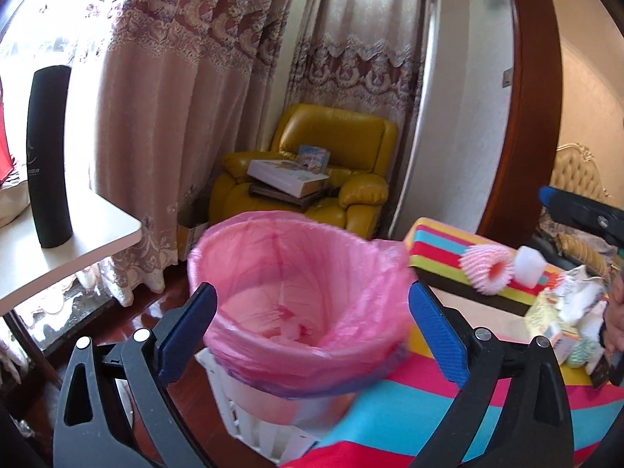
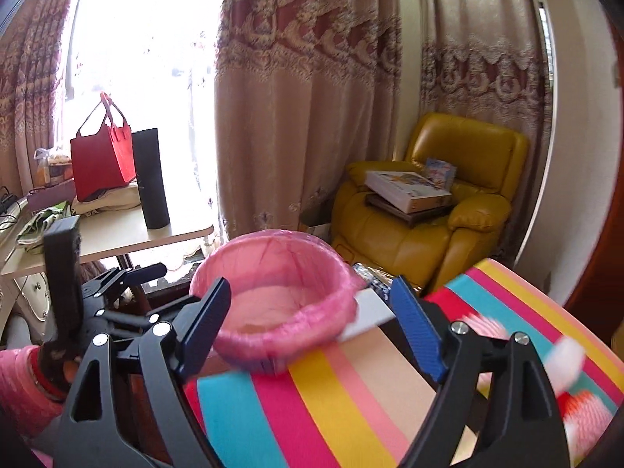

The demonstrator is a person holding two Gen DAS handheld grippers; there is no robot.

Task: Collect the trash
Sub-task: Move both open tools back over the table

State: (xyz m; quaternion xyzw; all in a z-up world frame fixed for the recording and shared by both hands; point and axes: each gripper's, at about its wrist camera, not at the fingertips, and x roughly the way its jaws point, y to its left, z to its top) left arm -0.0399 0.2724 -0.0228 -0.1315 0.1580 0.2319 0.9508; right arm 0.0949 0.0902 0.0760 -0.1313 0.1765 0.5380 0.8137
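Observation:
A white bin lined with a pink bag (image 1: 296, 292) stands on the floor at the edge of the striped table (image 1: 390, 421); it also shows in the right wrist view (image 2: 280, 300). My left gripper (image 1: 312, 323) is open and empty, its jaws standing either side of the bin's mouth. My right gripper (image 2: 312, 323) is open, above the striped table (image 2: 351, 401) near the bin; a white paper scrap (image 2: 366, 312) is in the air just beside its right finger. Trash lies on the table: a pink foam net (image 1: 487, 269), a white lump (image 1: 528, 265) and crumpled wrappers (image 1: 573, 312).
A white desk (image 2: 117, 241) at the left carries a black cylinder (image 2: 150, 179) and a red bag (image 2: 101, 160). A yellow armchair (image 2: 436, 210) with boxes stands by the curtains. A brown door frame (image 1: 534, 97) rises at the right.

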